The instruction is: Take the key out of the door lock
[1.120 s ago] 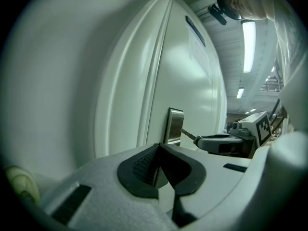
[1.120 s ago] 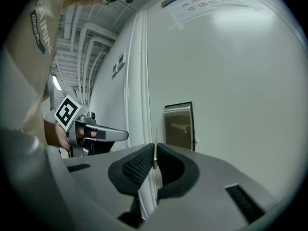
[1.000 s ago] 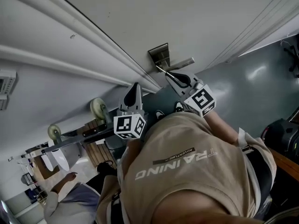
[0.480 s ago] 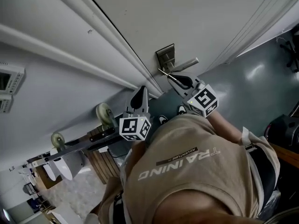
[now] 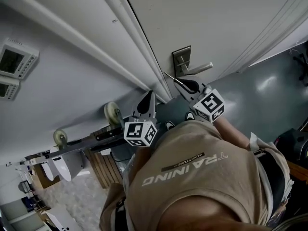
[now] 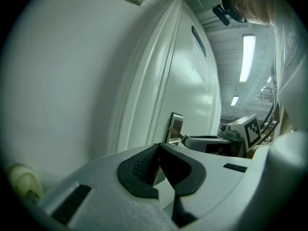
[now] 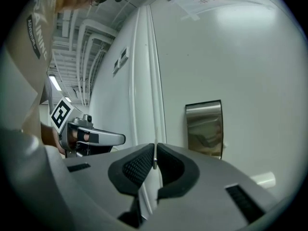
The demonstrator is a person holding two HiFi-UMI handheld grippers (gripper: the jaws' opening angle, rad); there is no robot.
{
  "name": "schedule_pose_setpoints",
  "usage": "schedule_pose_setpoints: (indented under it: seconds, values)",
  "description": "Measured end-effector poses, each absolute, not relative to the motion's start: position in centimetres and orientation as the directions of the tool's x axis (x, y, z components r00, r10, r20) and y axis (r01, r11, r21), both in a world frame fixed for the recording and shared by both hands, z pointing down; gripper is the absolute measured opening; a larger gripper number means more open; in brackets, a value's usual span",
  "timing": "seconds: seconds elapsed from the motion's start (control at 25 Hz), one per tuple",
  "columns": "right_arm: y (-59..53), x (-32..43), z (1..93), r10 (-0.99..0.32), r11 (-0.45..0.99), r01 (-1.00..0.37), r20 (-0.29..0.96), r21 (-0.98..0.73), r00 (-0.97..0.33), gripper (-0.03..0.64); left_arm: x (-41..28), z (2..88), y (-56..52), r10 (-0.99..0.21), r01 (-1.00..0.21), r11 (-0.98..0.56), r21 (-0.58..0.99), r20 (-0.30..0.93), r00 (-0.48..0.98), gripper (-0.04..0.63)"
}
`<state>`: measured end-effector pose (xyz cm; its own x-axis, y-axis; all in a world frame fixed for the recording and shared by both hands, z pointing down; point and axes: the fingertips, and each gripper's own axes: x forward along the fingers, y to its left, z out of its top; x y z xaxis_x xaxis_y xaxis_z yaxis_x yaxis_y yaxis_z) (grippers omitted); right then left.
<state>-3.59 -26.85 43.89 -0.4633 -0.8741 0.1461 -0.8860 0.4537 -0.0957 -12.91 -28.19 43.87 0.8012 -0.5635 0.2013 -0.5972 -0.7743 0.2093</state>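
Grips the key [image 7: 154, 158] in the right gripper [image 5: 179, 81]: jaws almost closed, with only the thin metal blade between the two pads. Holds it by the flat sides, probably so that the blade cannot turn or slip when drawn straight back. Looks already out of the keyhole: in the head view, shows the tip free in the air, just beside the lock plate [image 5: 181, 60] and not touching it. Keeps the blade pointed toward the door [image 5: 221, 18], in line with the way out of the lock.

Parks the left gripper [image 5: 150, 95] to the side, near the door frame [image 5: 139, 52] and well apart from the plate. Jaws together at the tips there, nothing between them. Seems kept away on purpose, to leave the working side free.

As for edges: has the door handle [image 5: 201, 68] sticking out just beside the plate and near the right gripper, so needs care not to knock it with any sideways move. Has the raised mouldings of the frame close on the other side. Leaves open room mainly backward, away from the door, and over the floor [image 5: 262, 83]. Probably safest to go on straight back before turning the key anywhere.
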Motion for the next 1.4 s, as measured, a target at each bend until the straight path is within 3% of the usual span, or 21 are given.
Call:
schedule_pose_setpoints:
  seconds: [0.6,1.04,1.4]
  values:
    - [-25.6,-4.1,43.9,-0.891,0.414,-0.907,0.17,-0.074,-0.421,0.028,-13.8,44.0,-27.2,-0.533,-0.566,-0.8,0.199,0.198,0.822,0.006]
    - [-21.0,-4.5,46.0,-0.924,0.292,-0.953,0.234,-0.073,-0.301,0.028,-14.0,46.4,-24.1,-0.432,-0.47,-0.856,0.218,0.201,0.879,0.006]
    - [-16.5,-3.2,45.9,-0.93,0.305,-0.949,0.191,-0.079,-0.315,0.028,-13.5,45.6,-19.9,-0.487,-0.52,-0.835,0.18,0.197,0.851,0.006]
